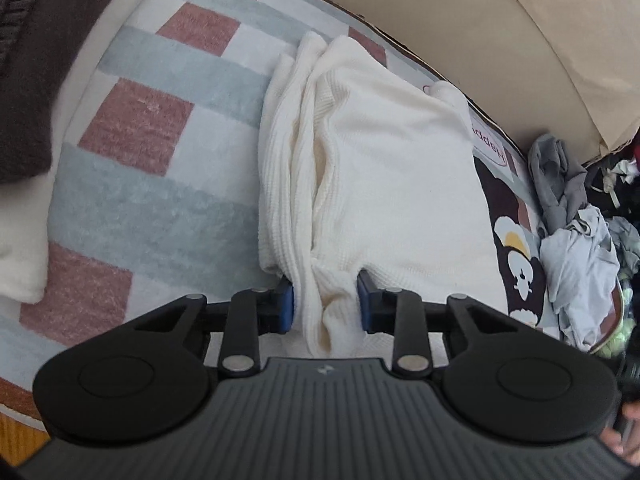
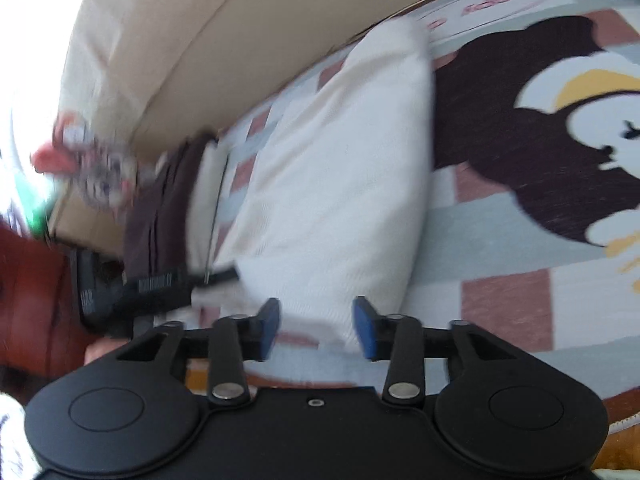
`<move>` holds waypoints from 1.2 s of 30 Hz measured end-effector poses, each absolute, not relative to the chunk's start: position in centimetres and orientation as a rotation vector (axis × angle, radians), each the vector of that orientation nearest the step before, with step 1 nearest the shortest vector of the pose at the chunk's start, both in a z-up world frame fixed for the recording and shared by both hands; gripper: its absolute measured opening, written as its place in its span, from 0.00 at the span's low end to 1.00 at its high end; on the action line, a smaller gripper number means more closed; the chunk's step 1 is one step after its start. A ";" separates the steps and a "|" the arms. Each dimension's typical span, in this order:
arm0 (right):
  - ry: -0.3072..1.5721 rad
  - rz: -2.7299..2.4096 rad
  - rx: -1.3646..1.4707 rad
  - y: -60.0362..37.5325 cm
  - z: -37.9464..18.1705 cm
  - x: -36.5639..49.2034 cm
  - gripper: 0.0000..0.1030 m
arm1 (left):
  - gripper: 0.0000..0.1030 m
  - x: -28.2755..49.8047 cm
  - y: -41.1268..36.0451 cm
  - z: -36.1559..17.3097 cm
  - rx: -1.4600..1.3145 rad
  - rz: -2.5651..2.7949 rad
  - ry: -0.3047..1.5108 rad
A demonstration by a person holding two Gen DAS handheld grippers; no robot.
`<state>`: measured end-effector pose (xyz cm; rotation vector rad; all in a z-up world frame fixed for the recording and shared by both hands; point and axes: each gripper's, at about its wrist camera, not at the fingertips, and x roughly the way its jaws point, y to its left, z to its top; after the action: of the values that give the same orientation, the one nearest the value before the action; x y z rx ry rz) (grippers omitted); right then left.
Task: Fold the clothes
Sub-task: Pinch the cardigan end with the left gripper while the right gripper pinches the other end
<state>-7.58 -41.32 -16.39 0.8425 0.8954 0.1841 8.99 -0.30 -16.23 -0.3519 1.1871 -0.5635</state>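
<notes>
Left gripper [image 1: 326, 300] is pinching a bunched near edge of the cream knit garment [image 1: 380, 168]; right gripper [image 2: 316, 328] is standing wide, holding nothing. The garment is lying folded on the checked blanket [image 1: 160, 184], long axis running away toward the beige wall [image 1: 500, 32]. Likely soft, light, floppy; thick folded edges are looking like the best hold.

Soft daylight fills both views, with few shadows. The left wrist view is sharp; the right wrist view smears with motion blur, glare whitening its upper-left corner. Fisheye curvature bends the edges.
</notes>
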 end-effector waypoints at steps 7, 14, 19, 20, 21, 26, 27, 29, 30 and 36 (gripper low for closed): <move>0.880 0.005 1.185 -44.2 -22.1 -7.4 0.58 | 0.41 9.4 0.5 -18.0 -0.437 -0.539 1.246; 0.877 0.019 1.277 -42.5 -24.8 -6.5 0.65 | 0.45 9.6 0.5 -18.3 -0.441 -0.550 1.259; 0.856 0.093 1.259 -40.6 -24.8 -4.4 0.35 | 0.49 9.5 0.0 -18.2 -0.412 -0.551 1.253; 0.836 0.099 1.248 -40.4 -24.2 -4.3 0.34 | 0.51 9.4 0.0 -18.0 -0.402 -0.555 1.250; 0.816 0.106 1.236 -40.1 -23.5 -4.2 0.33 | 0.53 9.3 0.0 -17.8 -0.388 -0.557 1.247; 0.762 0.142 1.167 -39.3 -20.4 -3.1 0.32 | 0.60 9.3 1.8 -17.5 -0.393 -0.534 1.221; 0.765 0.149 1.152 -39.3 -19.8 -2.7 0.32 | 0.60 9.4 2.4 -17.6 -0.436 -0.534 1.228; 0.777 0.146 1.128 -39.1 -19.6 -2.5 0.32 | 0.61 9.6 3.1 -18.2 -0.502 -0.528 1.242; 0.783 0.143 1.118 -39.1 -19.5 -2.4 0.32 | 0.62 9.7 3.4 -18.4 -0.535 -0.525 1.249; 0.770 0.121 1.193 -40.1 -20.7 -3.8 0.31 | 0.68 9.7 4.1 -19.3 -0.653 -0.537 1.245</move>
<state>-3.78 -40.14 -20.66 1.1931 0.7696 0.1212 9.73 4.14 -19.28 -0.6533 1.2445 -0.5367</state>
